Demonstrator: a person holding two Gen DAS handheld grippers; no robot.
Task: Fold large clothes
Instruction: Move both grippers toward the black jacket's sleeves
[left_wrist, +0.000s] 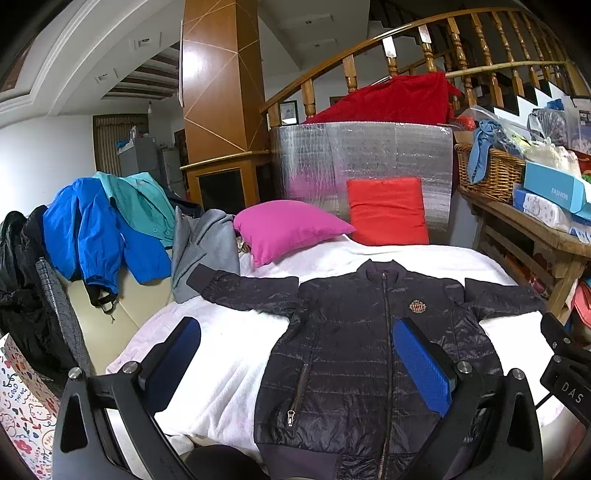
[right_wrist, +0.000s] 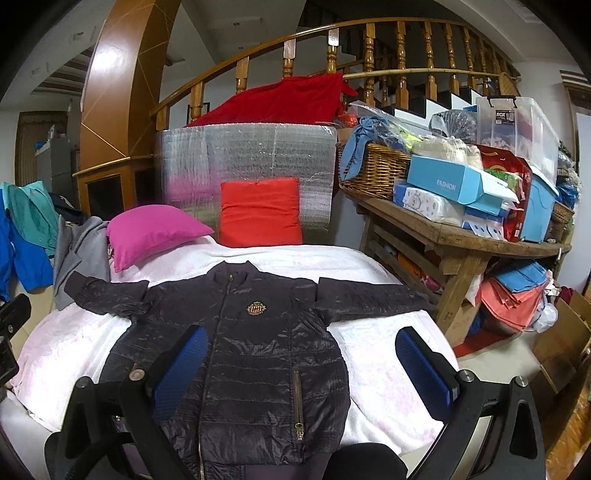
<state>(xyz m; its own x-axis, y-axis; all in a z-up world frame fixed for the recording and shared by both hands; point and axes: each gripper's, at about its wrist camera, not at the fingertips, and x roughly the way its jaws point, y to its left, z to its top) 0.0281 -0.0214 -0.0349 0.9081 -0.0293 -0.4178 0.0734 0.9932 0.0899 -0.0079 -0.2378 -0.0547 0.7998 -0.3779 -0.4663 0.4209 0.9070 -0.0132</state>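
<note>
A dark navy quilted jacket (left_wrist: 347, 354) (right_wrist: 236, 354) lies flat and zipped, front up, on a white blanket (left_wrist: 221, 369) (right_wrist: 384, 376), both sleeves spread outward. It has a small crest on the chest. My left gripper (left_wrist: 299, 354) hovers above the jacket's lower left half, open, blue pads (left_wrist: 421, 365) wide apart with nothing between them. My right gripper (right_wrist: 303, 358) hangs over the lower right half, open and empty too. Part of the right gripper's black body (left_wrist: 565, 362) shows at the right edge of the left wrist view.
A pink pillow (left_wrist: 288, 227) (right_wrist: 155, 232) and a red cushion (left_wrist: 388, 210) (right_wrist: 260, 212) lie at the head. Blue, teal and grey garments (left_wrist: 110, 229) pile on the left. On the right, a wooden table (right_wrist: 461, 236) carries boxes and a wicker basket (right_wrist: 376, 173).
</note>
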